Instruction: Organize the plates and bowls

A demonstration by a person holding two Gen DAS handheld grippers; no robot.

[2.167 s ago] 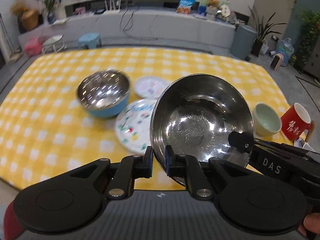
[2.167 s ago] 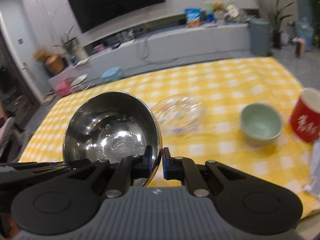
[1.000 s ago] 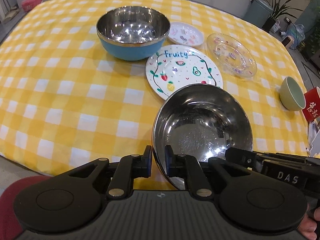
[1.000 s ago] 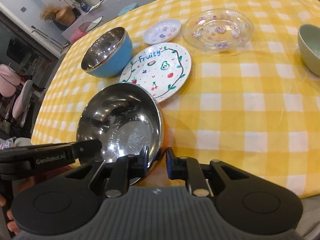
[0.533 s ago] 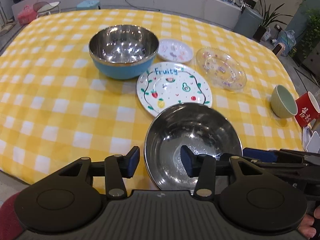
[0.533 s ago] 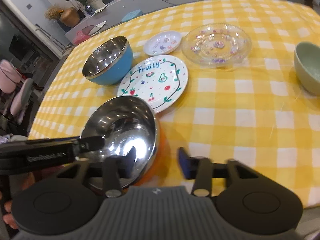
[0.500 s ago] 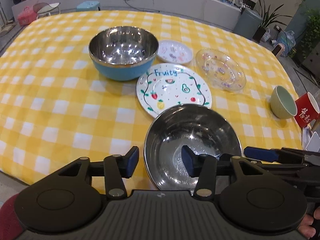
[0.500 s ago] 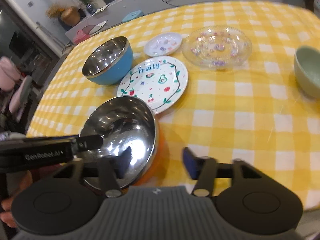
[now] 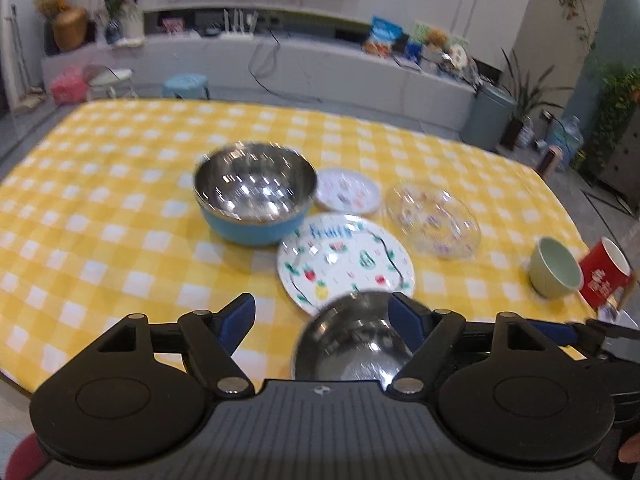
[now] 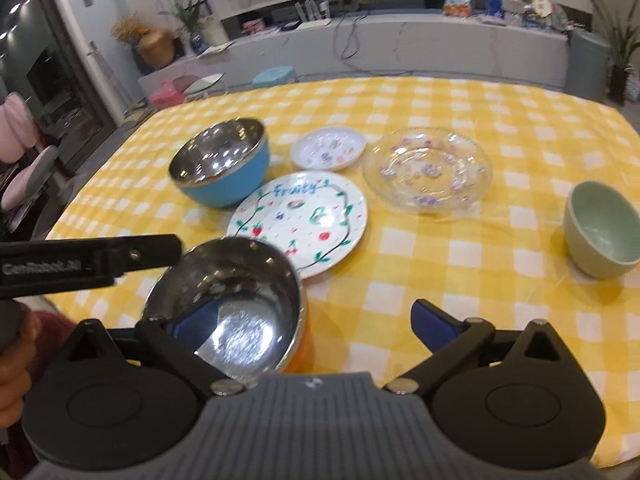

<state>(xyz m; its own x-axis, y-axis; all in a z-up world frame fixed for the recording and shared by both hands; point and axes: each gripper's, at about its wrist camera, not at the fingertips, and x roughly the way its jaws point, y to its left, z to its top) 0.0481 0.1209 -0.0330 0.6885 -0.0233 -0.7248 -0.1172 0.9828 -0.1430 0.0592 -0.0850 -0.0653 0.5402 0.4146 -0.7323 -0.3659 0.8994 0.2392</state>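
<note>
A steel bowl with an orange outside (image 10: 236, 300) (image 9: 352, 340) stands on the yellow checked table near its front edge. My left gripper (image 9: 322, 314) is open, with its right finger over the bowl's rim. My right gripper (image 10: 312, 322) is open wide, with its left finger inside the bowl. A blue steel bowl (image 9: 254, 196) (image 10: 220, 170) stands behind. The "Fruity" plate (image 9: 346, 260) (image 10: 300, 220), a small white plate (image 9: 346, 190) (image 10: 328, 148) and a glass plate (image 9: 434, 218) (image 10: 428, 168) lie around it.
A green bowl (image 9: 554, 268) (image 10: 602, 228) and a red mug (image 9: 602, 278) stand at the right of the table. The table's front edge (image 9: 100, 368) is close below both grippers. A low cabinet and stools lie beyond the table.
Both grippers let go of the steel bowl, set it on the table, opened wider and drew back and up. The bowl stays at the front edge.
</note>
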